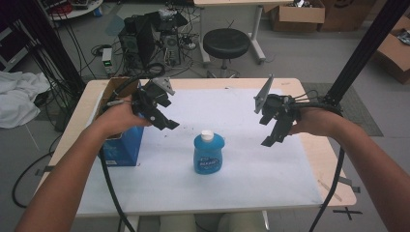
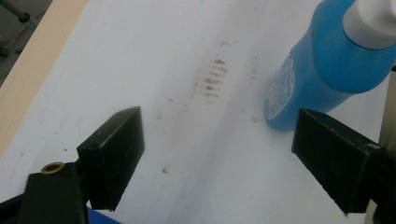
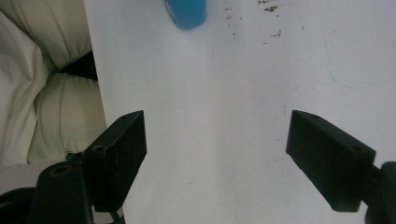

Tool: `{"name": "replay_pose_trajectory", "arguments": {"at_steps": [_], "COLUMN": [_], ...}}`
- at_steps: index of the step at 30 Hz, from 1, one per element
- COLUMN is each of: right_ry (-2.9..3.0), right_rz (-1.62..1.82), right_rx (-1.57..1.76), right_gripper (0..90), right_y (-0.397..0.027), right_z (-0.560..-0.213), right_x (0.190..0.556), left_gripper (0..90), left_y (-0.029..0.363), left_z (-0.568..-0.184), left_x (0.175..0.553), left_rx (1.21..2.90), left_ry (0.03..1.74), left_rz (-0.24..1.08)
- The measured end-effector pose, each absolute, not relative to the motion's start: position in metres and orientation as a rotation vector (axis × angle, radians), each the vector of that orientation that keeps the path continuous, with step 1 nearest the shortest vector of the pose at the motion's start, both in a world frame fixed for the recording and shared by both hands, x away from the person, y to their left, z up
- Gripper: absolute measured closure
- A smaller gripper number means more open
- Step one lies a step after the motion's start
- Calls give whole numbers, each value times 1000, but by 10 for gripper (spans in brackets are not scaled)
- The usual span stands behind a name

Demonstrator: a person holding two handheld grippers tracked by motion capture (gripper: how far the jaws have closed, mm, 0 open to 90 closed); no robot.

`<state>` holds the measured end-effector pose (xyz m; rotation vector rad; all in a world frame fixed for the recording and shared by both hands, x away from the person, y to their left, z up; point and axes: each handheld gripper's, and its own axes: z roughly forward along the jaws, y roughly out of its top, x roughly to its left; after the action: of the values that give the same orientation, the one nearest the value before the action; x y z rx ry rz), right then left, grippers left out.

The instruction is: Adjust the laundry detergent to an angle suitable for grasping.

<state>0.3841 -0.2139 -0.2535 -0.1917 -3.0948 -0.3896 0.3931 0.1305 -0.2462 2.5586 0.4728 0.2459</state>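
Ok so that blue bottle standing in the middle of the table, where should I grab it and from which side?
Grip the blue bottle across its wide body below the white cap, not on the narrow cap. It stands upright on the white mat with nothing touching it, so a level approach from the side probably suits. The left claw, open and aimed at it in the left gripper view, looks better placed.

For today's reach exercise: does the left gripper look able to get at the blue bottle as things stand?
Probably yes. The left gripper hangs open above the mat, the blue bottle stands upright just beyond it, and nothing lies between them.
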Motion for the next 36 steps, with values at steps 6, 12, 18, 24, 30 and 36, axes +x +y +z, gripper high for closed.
{"name": "replay_pose_trajectory", "arguments": {"at_steps": [6,12,18,24,30,36], "right_ry": [-3093,-3089,-3086,-3084,-3086,-3090], "right_rz": [-392,-392,-397,-396,-404,-405], "right_rx": [-190,-184,-178,-185,-191,-191], "right_gripper": [201,201,201,201,201,201], "right_y": [-215,-215,-215,-217,-218,-220], "right_z": [-254,-254,-254,-253,-251,-249], "right_x": [386,388,390,390,391,388], "left_gripper": [183,191,191,192,195,195], "left_y": [126,122,122,122,121,119], "left_z": [-239,-234,-235,-236,-236,-236], "left_x": [411,426,439,442,440,439], "left_rx": [2603,2614,2629,2628,2641,2645], "left_ry": [487,498,533,542,522,520], "left_rz": [262,265,267,271,284,295]}}
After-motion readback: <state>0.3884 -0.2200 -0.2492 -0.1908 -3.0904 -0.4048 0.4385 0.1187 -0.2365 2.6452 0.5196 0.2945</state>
